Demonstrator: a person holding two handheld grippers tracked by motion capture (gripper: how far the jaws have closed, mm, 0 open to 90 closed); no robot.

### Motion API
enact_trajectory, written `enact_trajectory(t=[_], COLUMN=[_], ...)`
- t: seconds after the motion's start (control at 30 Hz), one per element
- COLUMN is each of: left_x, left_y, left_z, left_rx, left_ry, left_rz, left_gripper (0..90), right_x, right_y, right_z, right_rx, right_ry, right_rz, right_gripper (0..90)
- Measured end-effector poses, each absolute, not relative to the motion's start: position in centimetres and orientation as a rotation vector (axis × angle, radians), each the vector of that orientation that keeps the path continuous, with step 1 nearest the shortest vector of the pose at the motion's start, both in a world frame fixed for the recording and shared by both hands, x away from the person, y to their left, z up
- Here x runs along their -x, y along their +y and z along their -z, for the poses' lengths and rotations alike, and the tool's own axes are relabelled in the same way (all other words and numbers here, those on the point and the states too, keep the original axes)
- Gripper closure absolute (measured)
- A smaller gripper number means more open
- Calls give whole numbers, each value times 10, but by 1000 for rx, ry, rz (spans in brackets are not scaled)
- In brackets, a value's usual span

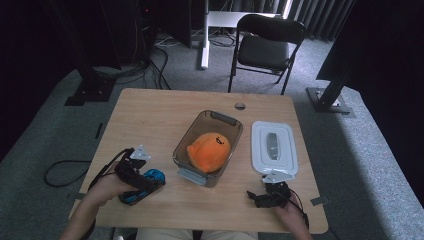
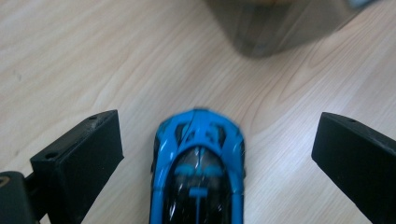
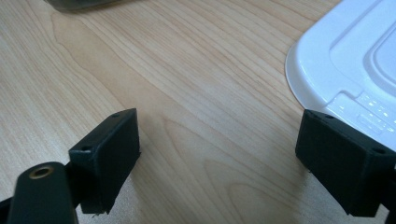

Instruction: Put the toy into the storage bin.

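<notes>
Left gripper (image 2: 210, 154): my fingers (image 2: 79, 163) stand wide apart, astride the blue toy car (image 2: 198, 168) on the bench (image 1: 150, 115). Car's long axis runs straight out along the fingers, nose pointing away toward the clear tub (image 1: 207, 142), orange plush (image 1: 210, 150) inside. Whether either finger touches the car, probably not. White lid (image 1: 273, 147) lies right of the tub. Right gripper (image 3: 219, 158): fingers apart, empty, beside the lid's corner.

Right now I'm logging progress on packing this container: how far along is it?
Done: the orange plush toy lies in the clear container. In hand: the open left gripper straddles the blue toy car, not gripping it. Left: car in, white lid on; the right gripper is open, empty.
</notes>
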State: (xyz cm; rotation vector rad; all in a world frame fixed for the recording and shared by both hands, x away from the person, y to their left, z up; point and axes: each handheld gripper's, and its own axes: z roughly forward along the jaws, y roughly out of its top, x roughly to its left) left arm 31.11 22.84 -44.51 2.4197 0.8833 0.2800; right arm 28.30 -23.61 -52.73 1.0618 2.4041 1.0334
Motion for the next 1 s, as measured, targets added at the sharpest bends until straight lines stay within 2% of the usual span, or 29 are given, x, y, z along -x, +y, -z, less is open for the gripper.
enact_trajectory(t=[0.67,0.73,1.0], left_x=[-302,-301,-304], left_y=[254,255,254], left_z=[489,492,502], left_rx=[-2513,-2529,-2541], left_ry=[950,944,959], left_rz=[-245,-242,-242], left_gripper=[25,70,71], right_x=[-283,-283,-283], right_y=[-236,-236,-236], right_z=[527,527,527], right_rx=[-1062,-1062,-1063], right_ry=[2403,2403,2402], right_rz=[-1034,-1034,-1033], right_gripper=[132,132,132])
